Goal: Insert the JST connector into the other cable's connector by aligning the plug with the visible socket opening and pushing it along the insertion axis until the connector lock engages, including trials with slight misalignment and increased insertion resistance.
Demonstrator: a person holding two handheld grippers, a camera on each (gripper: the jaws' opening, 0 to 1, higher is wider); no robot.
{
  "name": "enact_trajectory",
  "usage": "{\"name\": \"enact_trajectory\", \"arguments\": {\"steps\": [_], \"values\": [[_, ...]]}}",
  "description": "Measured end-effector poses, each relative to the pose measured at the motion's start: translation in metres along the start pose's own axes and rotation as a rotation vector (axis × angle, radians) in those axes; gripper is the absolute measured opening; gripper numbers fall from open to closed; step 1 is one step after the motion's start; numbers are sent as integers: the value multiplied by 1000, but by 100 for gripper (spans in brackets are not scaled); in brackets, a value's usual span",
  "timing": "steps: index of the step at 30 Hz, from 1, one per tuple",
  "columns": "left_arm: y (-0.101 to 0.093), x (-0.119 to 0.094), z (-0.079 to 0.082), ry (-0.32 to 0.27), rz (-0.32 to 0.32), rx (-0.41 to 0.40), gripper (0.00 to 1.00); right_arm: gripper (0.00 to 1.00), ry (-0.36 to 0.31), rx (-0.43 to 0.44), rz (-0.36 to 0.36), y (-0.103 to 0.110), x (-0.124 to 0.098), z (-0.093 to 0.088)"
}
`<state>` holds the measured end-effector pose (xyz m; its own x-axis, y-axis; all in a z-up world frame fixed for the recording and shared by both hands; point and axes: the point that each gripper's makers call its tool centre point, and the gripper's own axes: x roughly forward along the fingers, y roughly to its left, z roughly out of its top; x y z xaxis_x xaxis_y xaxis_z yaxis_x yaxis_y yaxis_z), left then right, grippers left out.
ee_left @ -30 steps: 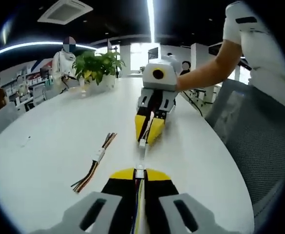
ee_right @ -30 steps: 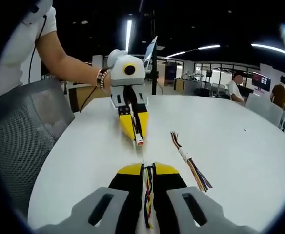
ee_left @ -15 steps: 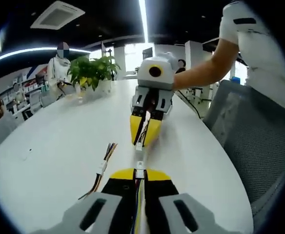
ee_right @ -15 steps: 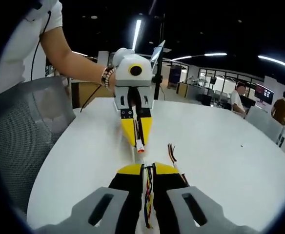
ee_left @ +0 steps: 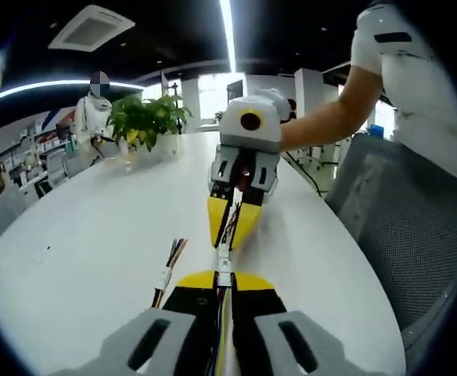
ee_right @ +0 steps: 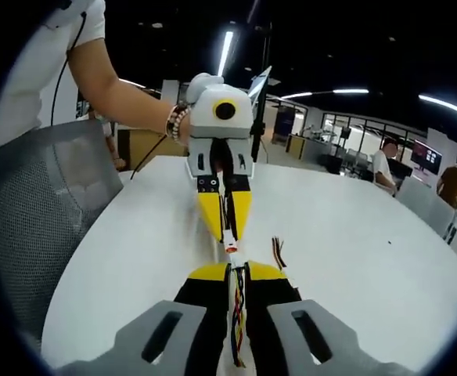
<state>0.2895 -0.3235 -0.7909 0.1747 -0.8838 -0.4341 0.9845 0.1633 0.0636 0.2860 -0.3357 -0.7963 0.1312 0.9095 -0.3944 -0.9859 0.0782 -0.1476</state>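
Observation:
My left gripper (ee_left: 224, 276) is shut on a multi-coloured wire bundle whose white connector (ee_left: 224, 265) sticks out past its yellow tips. Facing it head-on, my right gripper (ee_left: 225, 244) is shut on the other cable. In the right gripper view, my right gripper (ee_right: 235, 269) grips coloured wires, and a white and red connector (ee_right: 231, 246) lies just past its tips. The left gripper (ee_right: 229, 234) meets it tip to tip there. The two connectors touch end to end above the white table (ee_left: 95, 235); whether they are locked together I cannot tell.
A spare cable (ee_left: 166, 272) with a white connector lies on the table to the left, also seen as the spare cable (ee_right: 279, 254). A potted plant (ee_left: 145, 117) stands at the far end. A grey mesh chair (ee_left: 404, 227) flanks the table edge. People sit in the background.
The two grippers have come toward each other. The gap between the connectors has closed, and they now meet tip to tip.

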Motion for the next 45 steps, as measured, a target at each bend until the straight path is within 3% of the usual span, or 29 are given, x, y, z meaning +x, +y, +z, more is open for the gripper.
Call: {"name": "enact_trajectory", "arguments": {"steps": [45], "values": [[3,2,-1,6,6,-14,0,3,36,-44,-3,0,2,-2]]}}
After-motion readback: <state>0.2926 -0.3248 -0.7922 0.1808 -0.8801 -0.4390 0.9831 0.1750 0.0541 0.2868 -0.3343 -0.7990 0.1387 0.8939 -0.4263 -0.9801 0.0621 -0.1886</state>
